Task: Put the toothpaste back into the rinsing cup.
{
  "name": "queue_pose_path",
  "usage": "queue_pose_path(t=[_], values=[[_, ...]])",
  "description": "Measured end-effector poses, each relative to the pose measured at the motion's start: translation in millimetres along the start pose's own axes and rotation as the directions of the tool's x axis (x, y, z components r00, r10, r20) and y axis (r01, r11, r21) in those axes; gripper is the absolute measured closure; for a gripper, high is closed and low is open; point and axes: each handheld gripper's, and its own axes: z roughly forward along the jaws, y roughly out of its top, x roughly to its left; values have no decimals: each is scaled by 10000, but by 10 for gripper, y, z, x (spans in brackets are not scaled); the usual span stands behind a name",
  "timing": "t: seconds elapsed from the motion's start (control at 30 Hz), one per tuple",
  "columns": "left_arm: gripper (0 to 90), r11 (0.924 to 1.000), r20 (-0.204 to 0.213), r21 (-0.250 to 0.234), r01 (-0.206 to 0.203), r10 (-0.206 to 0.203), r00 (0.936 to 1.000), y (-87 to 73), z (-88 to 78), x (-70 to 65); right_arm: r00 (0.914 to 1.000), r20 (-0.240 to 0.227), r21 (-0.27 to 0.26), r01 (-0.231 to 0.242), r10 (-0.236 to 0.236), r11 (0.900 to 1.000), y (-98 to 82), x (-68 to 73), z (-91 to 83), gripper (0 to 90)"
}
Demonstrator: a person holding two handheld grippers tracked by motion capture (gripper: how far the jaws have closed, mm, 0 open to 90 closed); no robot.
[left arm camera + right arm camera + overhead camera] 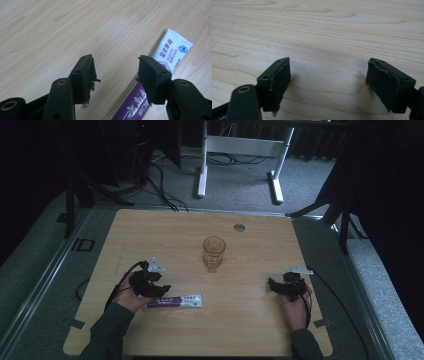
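The table carries a glass at centre and a tube at lower left, lying left-right, white end right. The left gripper, jaws spread and empty, should straddle the tube mid-length before clamping. The right gripper gapes empty.
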Motion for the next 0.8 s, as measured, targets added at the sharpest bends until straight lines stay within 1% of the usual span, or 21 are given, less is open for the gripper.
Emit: queue_pose_path(t=[0.2,0.37,0.4,0.47,0.57,0.8], values=[[455,9998,74,132,-176,175,9998,6,34,-26,10000,0,0,1,-1,10000,0,0,0,195],[472,9995,192,189,-247,243,9995,18,35,-33,10000,0,2,-3,3,10000,0,0,0,195],[472,9991,228,238,-345,339,9992,29,29,-43,10000,0,2,-2,2,10000,0,0,0,195],[473,9989,238,258,-402,396,9989,35,26,-53,10000,-1,3,-2,2,10000,0,0,0,195],[474,9978,185,280,-603,598,9980,40,19,-64,10000,0,3,-2,2,10000,0,0,0,195],[473,9967,173,242,-769,765,9969,51,-11,-75,10000,-1,6,-3,3,10000,0,0,0,195]])
